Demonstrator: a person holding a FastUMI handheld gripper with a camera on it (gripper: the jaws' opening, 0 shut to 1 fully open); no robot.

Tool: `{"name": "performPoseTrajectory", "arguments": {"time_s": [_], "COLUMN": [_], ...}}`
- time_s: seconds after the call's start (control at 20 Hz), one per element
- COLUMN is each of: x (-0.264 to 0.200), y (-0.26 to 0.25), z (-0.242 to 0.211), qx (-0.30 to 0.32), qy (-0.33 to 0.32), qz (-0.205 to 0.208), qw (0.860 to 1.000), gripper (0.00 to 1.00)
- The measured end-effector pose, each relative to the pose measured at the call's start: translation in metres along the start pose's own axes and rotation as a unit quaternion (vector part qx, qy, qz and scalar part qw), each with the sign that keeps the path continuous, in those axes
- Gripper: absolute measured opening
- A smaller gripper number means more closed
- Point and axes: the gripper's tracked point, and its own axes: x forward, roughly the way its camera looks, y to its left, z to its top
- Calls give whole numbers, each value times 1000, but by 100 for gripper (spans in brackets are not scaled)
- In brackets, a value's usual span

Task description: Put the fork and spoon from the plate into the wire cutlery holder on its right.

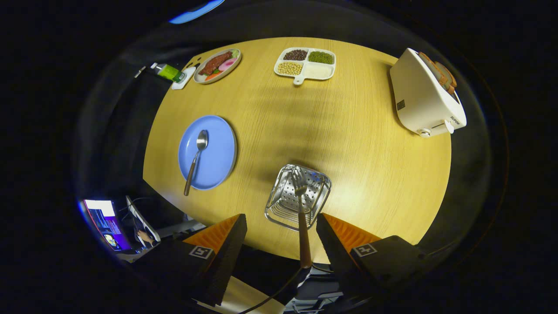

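Note:
A wire cutlery holder (285, 205) stands near the table's front edge, just ahead of my fingers. The fork (303, 231), with a brown handle, leans in it, tines down inside the basket and handle pointing back toward me. My gripper (281, 218) is open, its fingers spread wide on either side of the fork's handle, and neither touches it. To the left of the holder lies a blue plate (220, 150). On it rests the spoon (196, 159), bowl away from me, its brown handle sticking over the near rim.
A white toaster (425, 98) with bread stands at the far right. A white compartment tray (320, 72) of beans and an oval plate (197, 77) of food sit at the far edge, next to a green bottle (168, 72). Screens (104, 220) glow beyond the table's left edge.

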Motion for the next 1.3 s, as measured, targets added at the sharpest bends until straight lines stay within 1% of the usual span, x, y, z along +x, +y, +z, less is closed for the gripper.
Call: {"name": "performPoseTrajectory", "arguments": {"time_s": [0.15,0.3,0.45,0.55,0.7,0.85,1.1,1.2,1.3], "x": [-13,-25,-30,-22,4,37,93,118,140], "y": [23,51,77,100,133,158,204,212,220], "z": [5,0,-4,-3,-6,-9,-3,5,8], "qx": [21,23,2,-14,-40,-69,-96,-93,-78], "qy": [-49,-68,-81,-86,-74,-53,-23,-19,-10], "qz": [17,34,38,46,59,57,76,71,71], "qw": [998,997,996,995,995,995,992,993,994], "gripper": [100,100,99,99,99,100,99,99,99]}}
